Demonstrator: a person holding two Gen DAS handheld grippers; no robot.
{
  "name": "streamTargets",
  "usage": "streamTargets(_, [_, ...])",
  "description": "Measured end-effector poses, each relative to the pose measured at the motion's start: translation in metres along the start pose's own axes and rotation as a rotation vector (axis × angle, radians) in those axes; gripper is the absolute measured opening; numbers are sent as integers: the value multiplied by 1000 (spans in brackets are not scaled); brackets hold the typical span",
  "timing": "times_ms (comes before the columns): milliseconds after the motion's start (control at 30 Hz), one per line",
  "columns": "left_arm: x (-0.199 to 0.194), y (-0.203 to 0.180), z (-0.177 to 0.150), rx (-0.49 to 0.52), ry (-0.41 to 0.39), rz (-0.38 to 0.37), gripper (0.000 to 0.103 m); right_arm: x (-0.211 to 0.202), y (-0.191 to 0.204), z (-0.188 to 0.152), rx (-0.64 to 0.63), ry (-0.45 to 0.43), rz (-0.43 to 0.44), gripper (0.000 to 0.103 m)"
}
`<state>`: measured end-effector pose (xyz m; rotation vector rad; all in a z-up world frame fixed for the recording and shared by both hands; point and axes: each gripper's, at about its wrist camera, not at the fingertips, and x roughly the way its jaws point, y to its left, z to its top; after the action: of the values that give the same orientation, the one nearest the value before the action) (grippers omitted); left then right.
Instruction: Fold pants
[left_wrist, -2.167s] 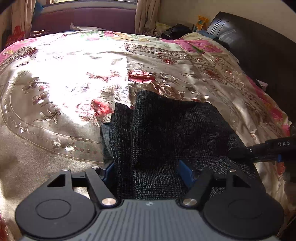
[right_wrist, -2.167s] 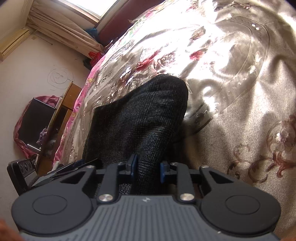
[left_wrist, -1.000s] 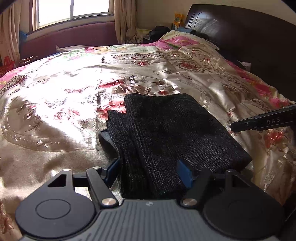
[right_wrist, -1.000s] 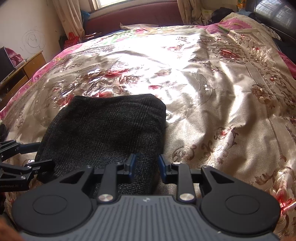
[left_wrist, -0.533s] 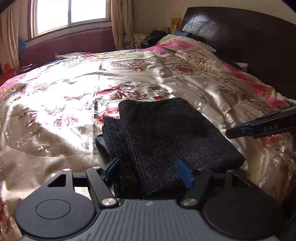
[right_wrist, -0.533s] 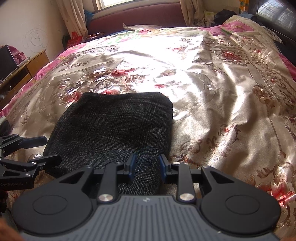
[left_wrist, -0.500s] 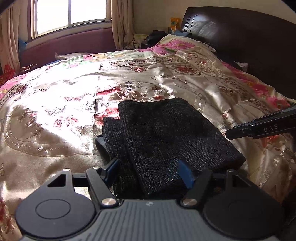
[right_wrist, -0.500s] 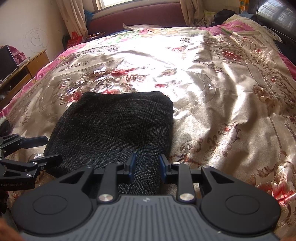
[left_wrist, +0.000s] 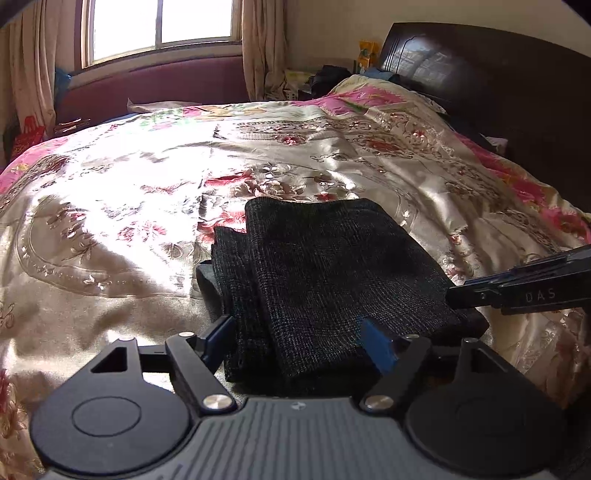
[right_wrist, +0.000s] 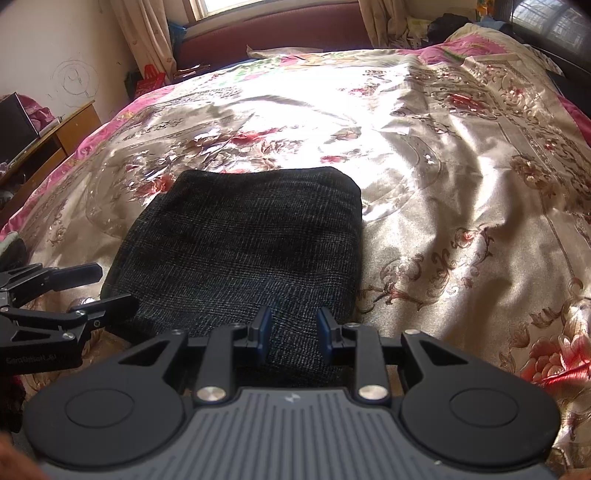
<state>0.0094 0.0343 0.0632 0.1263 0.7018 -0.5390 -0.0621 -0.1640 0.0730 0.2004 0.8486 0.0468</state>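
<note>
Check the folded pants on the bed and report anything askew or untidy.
The folded pants are not squared up: in the left wrist view, lower layers stick out in steps past the top layer along the left edge. The far fold and right side look even. Nothing else on the floral bedspread stands out.

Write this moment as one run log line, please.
stage: fold done | pants: folded, flat on bedspread | left claw: opening, pants between | right claw: narrow gap over pants edge
</note>
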Motion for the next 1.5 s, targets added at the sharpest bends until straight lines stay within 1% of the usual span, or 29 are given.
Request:
streamTargets(33, [-1,-2,-1,4,-2,5,94,0,2,-2,-3,0,2,28])
streamTargets(133, [-3,-7,-4,13,-9,17,95,-1,4,-6,7,-1,14,28])
streamTargets(200, [-5,-10,-4,4,-11,32,96,-3,5,-8,15,-5,18,28])
streamTargets(267, [-7,-10,-4,-9,-11,52,99,-5,7,-10,21,-8,23,28])
streamTargets(500, [-16,-7,-8,-42,-39,70,100,-12,13,-17,21,-23,25,28])
streamTargets(633, [-17,-9,-10,-46,-25,103,103,-14,15,-20,31,-26,27,28])
streamTargets(1000, [-24,-15,-6,-44,-21,151,103,-21,20,-19,27,-51,34,28])
streamTargets(1167, [-28,-15,-7,-53,-35,155,103,-23,22,-21,26,-54,33,28])
streamTargets(1233, [-29,-16,-7,-55,-32,157,103,-24,23,-21,25,-57,34,28])
streamTargets(1367, [-28,-17,-9,-61,-12,185,103,-27,25,-22,24,-67,39,28])
streamTargets(1500, [-28,-17,-13,-70,-4,185,103,-29,27,-25,21,-63,46,28])
